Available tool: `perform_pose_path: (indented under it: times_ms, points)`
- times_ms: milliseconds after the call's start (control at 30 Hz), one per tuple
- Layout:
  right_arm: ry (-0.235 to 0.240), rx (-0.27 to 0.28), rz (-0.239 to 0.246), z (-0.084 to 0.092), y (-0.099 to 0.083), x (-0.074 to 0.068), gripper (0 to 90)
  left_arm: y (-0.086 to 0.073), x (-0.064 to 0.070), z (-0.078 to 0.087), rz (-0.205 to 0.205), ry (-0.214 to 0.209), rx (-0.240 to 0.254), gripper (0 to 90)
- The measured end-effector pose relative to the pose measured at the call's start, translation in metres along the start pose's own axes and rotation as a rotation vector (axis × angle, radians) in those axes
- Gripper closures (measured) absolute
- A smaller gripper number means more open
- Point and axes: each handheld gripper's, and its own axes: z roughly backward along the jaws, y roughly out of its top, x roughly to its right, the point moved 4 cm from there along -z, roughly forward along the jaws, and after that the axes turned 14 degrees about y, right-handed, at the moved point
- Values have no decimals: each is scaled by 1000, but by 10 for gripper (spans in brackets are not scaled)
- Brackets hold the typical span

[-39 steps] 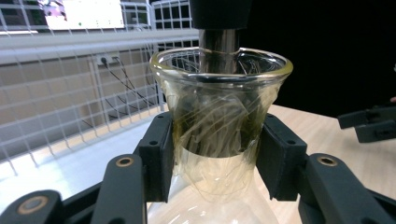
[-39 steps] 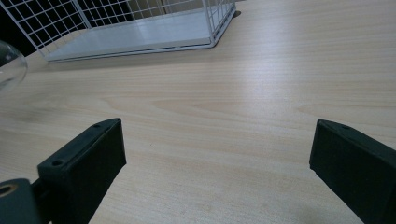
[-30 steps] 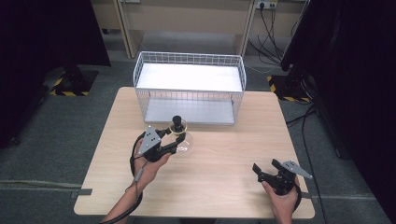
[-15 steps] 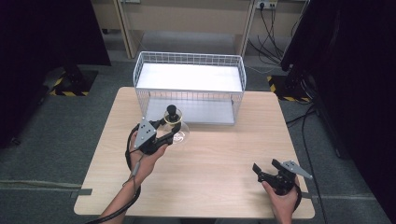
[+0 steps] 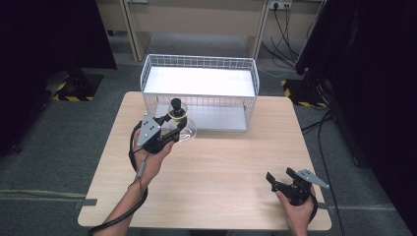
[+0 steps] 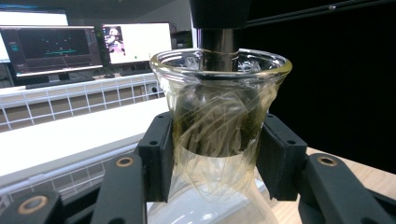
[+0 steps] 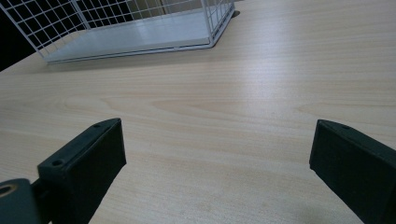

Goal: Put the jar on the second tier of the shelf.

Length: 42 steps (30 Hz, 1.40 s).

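A clear glass flask (image 5: 184, 130) with a black stopper (image 5: 175, 104) hangs above the table's left half, just in front of the wire basket (image 5: 198, 58). My left gripper (image 5: 173, 123) is shut on its neck. In the left gripper view both pads (image 6: 158, 156) press on the flask's neck (image 6: 218, 122) below the flared rim, and the stopper (image 6: 219, 14) rises from the mouth. My right gripper (image 5: 280, 176) rests low at the table's front right, jaws wide open with bare wood between them (image 7: 217, 154).
The white wire basket (image 7: 140, 21) with a white floor stands at the back middle of the wooden table (image 5: 221, 167). Monitors (image 6: 51, 46) show behind the basket in the left gripper view. Dark curtains and cables surround the table.
My left hand has lifted the flask off the table and carried it a little toward the basket. The right gripper has stayed where it was.
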Motion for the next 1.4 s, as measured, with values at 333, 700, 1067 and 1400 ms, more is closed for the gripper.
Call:
perform_pose_path:
  times_ms: [333,700,1067,1400]
  points:
    - [0,1,-1,0,0,0,38,13,-10,-10,0,44,7,511]
    - [0,0,-2,0,0,0,37,18,-19,-20,9,90,0,512]
    - [0,2,-3,0,0,0,38,30,-26,-30,19,126,10,512]
    - [-1,1,-5,0,0,0,38,47,-30,-38,23,148,24,512]
